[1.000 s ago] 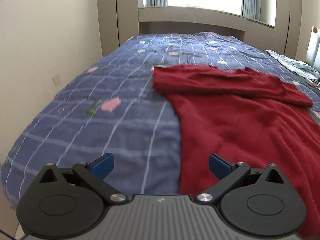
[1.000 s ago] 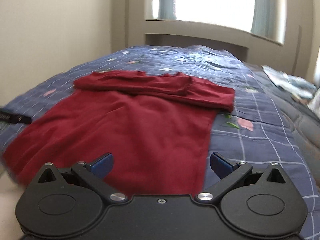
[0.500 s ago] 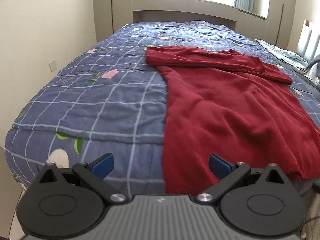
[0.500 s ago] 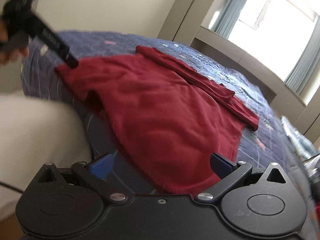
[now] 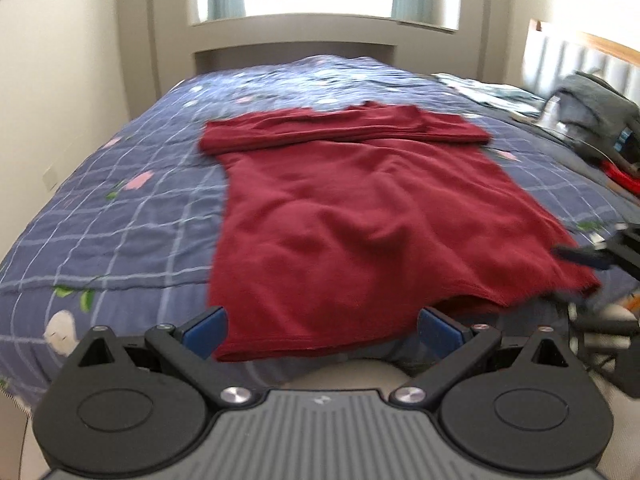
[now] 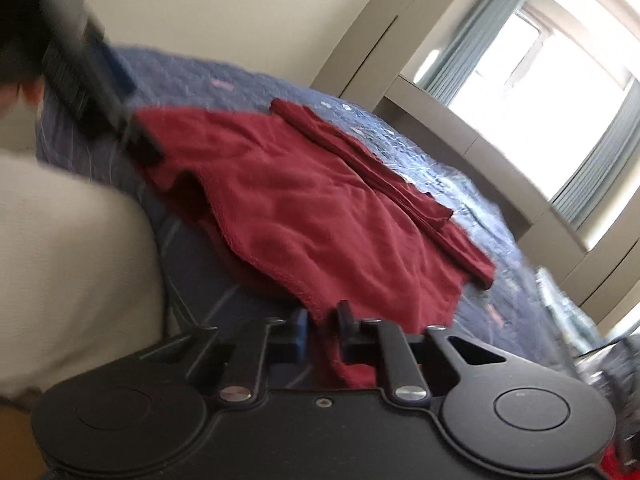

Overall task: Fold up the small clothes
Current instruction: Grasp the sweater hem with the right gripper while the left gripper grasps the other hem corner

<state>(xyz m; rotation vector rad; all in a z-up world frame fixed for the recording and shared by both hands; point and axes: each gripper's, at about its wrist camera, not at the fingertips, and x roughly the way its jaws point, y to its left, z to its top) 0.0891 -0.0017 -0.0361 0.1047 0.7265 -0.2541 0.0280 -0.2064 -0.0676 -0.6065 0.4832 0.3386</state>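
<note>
Right gripper [image 6: 323, 330] fingers just closing, hem corner of shirt [image 6: 320, 216] between them. Left gripper [image 5: 322, 330] fingers released, other hem corner just ahead. Shirt long axis runs away along bed [image 5: 120, 208].

red shirt [image 6: 320, 216]: its near hem corner ran down between the right tongs [image 6: 322, 322], and the cloth below the pads was hidden by the black body.
left tongs [image 6: 100, 92]: seen from the right wrist they were a dark smear at the shirt's far corner; whether they touched it could not be told.
clutter [image 5: 592, 120]: a blurred grey heap at the bed's right edge, cut off by the frame.
bed [image 5: 120, 216]: its near edge was hidden behind the tong bodies.
</note>
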